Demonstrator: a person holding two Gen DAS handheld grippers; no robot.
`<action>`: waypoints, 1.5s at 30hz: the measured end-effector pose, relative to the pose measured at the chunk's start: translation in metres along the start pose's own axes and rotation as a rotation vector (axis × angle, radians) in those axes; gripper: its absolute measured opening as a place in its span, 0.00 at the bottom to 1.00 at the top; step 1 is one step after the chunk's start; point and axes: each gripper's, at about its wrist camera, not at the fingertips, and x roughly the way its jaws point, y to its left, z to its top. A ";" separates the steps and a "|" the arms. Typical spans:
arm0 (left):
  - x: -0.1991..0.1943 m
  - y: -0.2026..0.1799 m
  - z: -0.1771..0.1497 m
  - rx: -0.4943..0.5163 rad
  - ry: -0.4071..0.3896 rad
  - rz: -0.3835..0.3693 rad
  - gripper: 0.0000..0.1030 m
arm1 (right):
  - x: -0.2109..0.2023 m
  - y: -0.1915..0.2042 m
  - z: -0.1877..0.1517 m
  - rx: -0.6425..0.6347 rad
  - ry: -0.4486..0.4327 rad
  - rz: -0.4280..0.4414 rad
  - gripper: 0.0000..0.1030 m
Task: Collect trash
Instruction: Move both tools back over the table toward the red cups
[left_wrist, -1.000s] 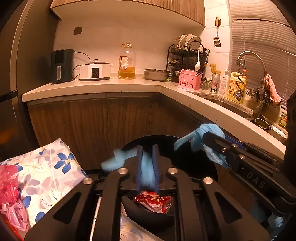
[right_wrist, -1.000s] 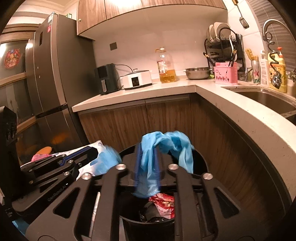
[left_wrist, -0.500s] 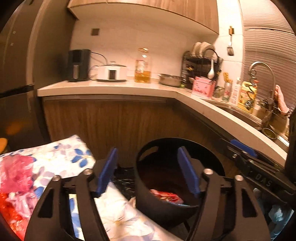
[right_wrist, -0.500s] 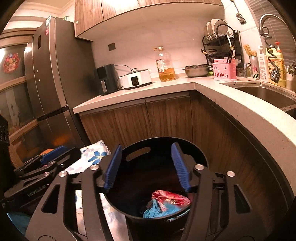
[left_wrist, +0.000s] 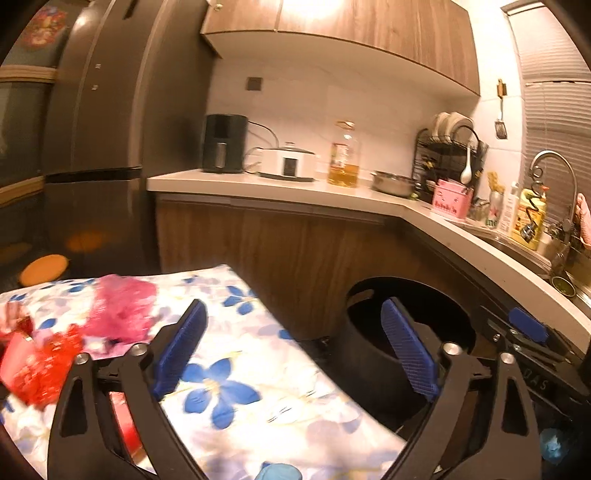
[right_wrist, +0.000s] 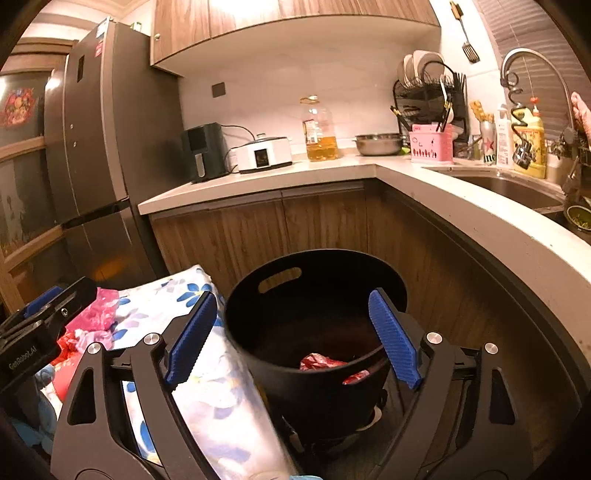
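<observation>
Fingers of both the left gripper and right gripper are spreading, empty, near the round black bin.

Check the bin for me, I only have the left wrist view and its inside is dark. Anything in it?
Observer: Yes. The right wrist view looks down into the bin, and a red wrapper lies at the bottom.
Operator: Is the right hand-held gripper carrying anything?
Observer: No. The right hand-held gripper has bare pads and its jaws are opening, with nothing gripped.
</observation>
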 end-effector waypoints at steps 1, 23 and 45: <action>-0.006 0.004 -0.001 -0.008 -0.006 0.007 0.95 | -0.003 0.003 -0.001 -0.002 -0.006 0.000 0.81; -0.110 0.145 -0.053 -0.113 -0.024 0.372 0.95 | -0.051 0.165 -0.087 -0.171 0.040 0.205 0.82; -0.138 0.244 -0.069 -0.183 -0.029 0.536 0.95 | -0.003 0.297 -0.151 -0.342 0.182 0.280 0.51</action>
